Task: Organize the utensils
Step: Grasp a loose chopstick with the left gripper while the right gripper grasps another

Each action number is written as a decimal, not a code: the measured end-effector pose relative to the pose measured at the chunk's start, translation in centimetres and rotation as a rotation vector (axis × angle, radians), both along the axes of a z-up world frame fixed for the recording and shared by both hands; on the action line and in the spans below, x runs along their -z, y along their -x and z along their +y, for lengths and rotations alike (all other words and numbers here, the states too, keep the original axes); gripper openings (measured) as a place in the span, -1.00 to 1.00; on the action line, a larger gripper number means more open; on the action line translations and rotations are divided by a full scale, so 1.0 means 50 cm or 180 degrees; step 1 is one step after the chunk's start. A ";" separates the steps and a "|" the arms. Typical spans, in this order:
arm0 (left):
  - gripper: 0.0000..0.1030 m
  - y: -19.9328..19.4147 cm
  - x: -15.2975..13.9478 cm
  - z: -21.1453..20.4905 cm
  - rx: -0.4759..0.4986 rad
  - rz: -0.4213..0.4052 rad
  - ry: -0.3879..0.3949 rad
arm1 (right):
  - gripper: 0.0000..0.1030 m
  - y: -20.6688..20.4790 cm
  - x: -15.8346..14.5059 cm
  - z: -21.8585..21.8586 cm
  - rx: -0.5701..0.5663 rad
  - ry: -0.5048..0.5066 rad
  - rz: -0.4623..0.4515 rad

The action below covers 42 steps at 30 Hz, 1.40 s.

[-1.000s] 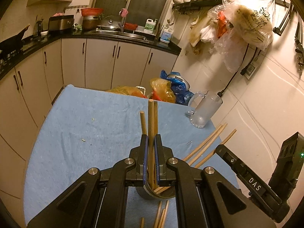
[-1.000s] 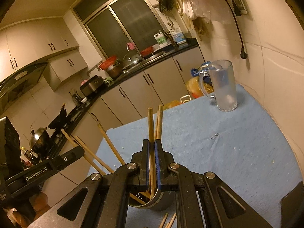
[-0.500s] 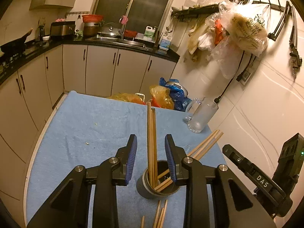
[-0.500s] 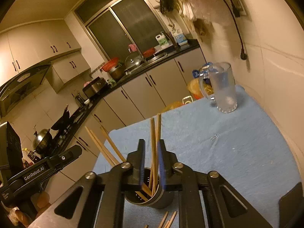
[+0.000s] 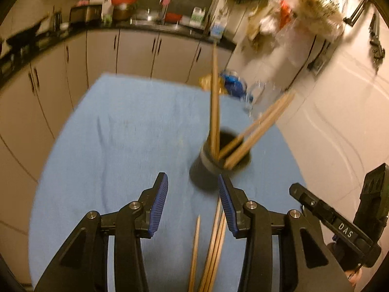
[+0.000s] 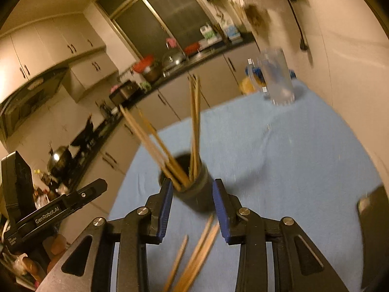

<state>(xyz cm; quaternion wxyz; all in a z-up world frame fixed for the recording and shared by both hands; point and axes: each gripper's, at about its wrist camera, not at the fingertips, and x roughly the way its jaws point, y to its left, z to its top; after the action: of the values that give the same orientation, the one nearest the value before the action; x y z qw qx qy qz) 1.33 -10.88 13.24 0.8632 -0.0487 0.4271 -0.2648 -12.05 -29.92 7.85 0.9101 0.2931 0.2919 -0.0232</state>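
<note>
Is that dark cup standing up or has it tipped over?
Upright: the dark cup stands on the blue cloth, its mouth facing up, with chopsticks sticking out.

The right gripper (image 6: 192, 194) has just been opening, empty, just short of the dark cup (image 6: 192, 182) of chopsticks (image 6: 194, 121); loose chopsticks (image 6: 194, 250) lie nearer than that cup.

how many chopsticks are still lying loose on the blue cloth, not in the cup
4 show in the left wrist view: one chopstick lies alone, and three bundled chopsticks lie beside it, all just in front of the dark cup. Blur and the gripper frames may hide others.
</note>
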 end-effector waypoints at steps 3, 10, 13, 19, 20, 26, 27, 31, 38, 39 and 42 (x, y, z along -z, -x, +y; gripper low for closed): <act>-0.20 0.014 0.054 0.017 -0.0008 0.0214 -0.0047 | -0.28 0.021 0.045 0.017 0.0028 0.0010 0.0180; -0.20 0.049 0.141 0.032 0.0095 0.0586 -0.0162 | -0.28 0.031 0.138 0.035 0.0028 -0.0212 0.0682; -0.20 0.048 0.163 0.029 0.0130 0.0709 -0.0196 | -0.28 0.022 0.166 0.039 -0.0120 -0.0473 0.0850; -0.23 0.044 0.192 -0.009 0.0237 0.0832 -0.0366 | -0.28 0.020 0.166 0.041 -0.0127 -0.0464 0.0909; -0.31 0.045 0.195 -0.018 0.0280 0.0828 -0.0391 | -0.28 0.019 0.168 0.040 -0.0113 -0.0464 0.0926; -0.63 0.056 0.215 -0.061 0.0355 0.0746 -0.0680 | -0.67 -0.001 0.178 0.035 -0.0136 -0.0499 0.1006; -0.64 0.060 0.214 -0.065 0.0363 0.0700 -0.0737 | -0.72 -0.006 0.176 0.034 -0.0135 -0.0481 0.1021; -0.67 0.062 0.211 -0.059 0.0290 0.0637 -0.0825 | -0.75 -0.044 0.170 0.031 -0.0146 -0.0436 0.1087; -0.67 0.047 0.206 -0.008 0.0111 0.0694 -0.0767 | -0.81 -0.112 0.190 0.049 -0.0207 -0.0337 0.1321; -0.67 0.045 0.206 -0.003 0.0107 0.0701 -0.0755 | -0.81 -0.118 0.191 0.054 -0.0222 -0.0307 0.1343; -0.67 0.045 0.205 0.008 0.0121 0.0705 -0.0729 | -0.84 -0.131 0.199 0.063 -0.0204 -0.0241 0.1437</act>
<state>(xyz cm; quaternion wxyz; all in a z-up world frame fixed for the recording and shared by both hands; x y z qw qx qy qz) -0.91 -10.47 2.96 0.8056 0.0292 0.5478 -0.2237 -5.51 -26.77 -2.12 0.8104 0.3050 0.4980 -0.0483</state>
